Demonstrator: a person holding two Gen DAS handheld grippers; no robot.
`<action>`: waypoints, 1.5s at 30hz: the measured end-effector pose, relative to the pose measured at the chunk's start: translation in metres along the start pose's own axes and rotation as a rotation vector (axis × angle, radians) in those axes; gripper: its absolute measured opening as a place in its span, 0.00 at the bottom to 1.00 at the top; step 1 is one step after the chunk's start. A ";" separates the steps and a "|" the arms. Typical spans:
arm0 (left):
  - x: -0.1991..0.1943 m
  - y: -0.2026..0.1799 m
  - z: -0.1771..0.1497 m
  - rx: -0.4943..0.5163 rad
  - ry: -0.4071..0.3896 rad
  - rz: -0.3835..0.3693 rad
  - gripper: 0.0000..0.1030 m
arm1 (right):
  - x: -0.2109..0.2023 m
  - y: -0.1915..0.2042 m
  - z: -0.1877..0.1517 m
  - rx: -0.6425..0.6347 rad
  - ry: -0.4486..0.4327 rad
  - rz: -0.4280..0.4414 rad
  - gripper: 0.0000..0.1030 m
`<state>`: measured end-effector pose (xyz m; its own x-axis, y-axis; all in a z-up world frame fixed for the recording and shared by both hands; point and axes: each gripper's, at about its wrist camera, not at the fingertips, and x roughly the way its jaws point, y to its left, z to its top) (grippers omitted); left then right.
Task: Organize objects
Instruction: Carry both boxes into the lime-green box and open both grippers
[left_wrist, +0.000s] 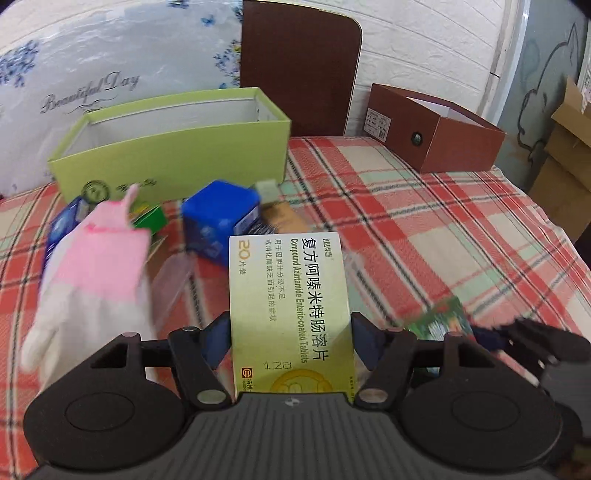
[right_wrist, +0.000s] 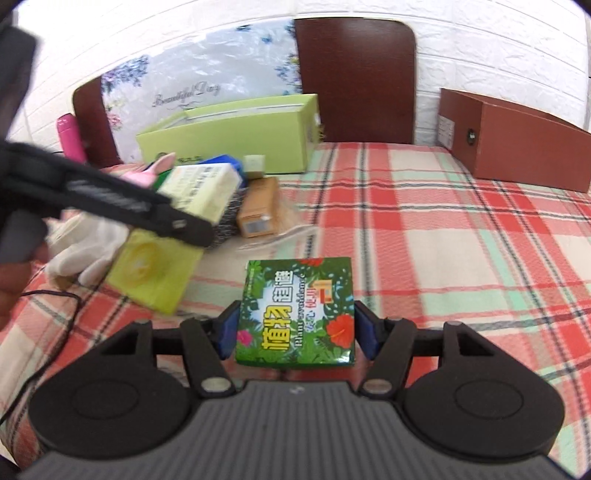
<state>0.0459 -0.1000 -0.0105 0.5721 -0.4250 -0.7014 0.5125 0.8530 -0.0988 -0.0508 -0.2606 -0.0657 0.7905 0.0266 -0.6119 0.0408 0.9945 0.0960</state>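
My left gripper (left_wrist: 290, 332) is shut on a yellow tablet box (left_wrist: 288, 295) and holds it above the plaid cloth; it also shows in the right wrist view (right_wrist: 173, 229). My right gripper (right_wrist: 295, 328) is shut on a green floral box (right_wrist: 297, 312), seen blurred at the right in the left wrist view (left_wrist: 439, 319). A pile lies ahead on the left: a blue box (left_wrist: 219, 218), a pink and white glove (left_wrist: 92, 280), a tan box (right_wrist: 258, 210) and a small white box (right_wrist: 255, 164).
An open light-green box (left_wrist: 177, 147) stands at the back left. An open brown box (left_wrist: 436, 129) stands at the back right. A dark chair back (left_wrist: 299, 62) and a floral cushion (left_wrist: 92, 66) are behind. A pink bottle (right_wrist: 72, 136) stands far left.
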 end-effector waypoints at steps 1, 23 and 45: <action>-0.005 0.004 -0.007 0.003 0.007 -0.007 0.68 | 0.002 0.006 -0.002 -0.003 0.003 0.000 0.59; 0.029 0.058 0.004 -0.058 0.265 -0.202 0.68 | 0.050 0.029 0.049 -0.014 0.340 -0.047 0.58; -0.108 0.092 0.197 -0.196 -0.024 0.004 0.68 | 0.002 0.029 0.272 0.009 0.015 0.035 0.58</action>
<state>0.1569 -0.0353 0.1950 0.5902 -0.4263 -0.6855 0.3768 0.8965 -0.2332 0.1177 -0.2595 0.1495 0.7824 0.0625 -0.6197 0.0191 0.9921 0.1241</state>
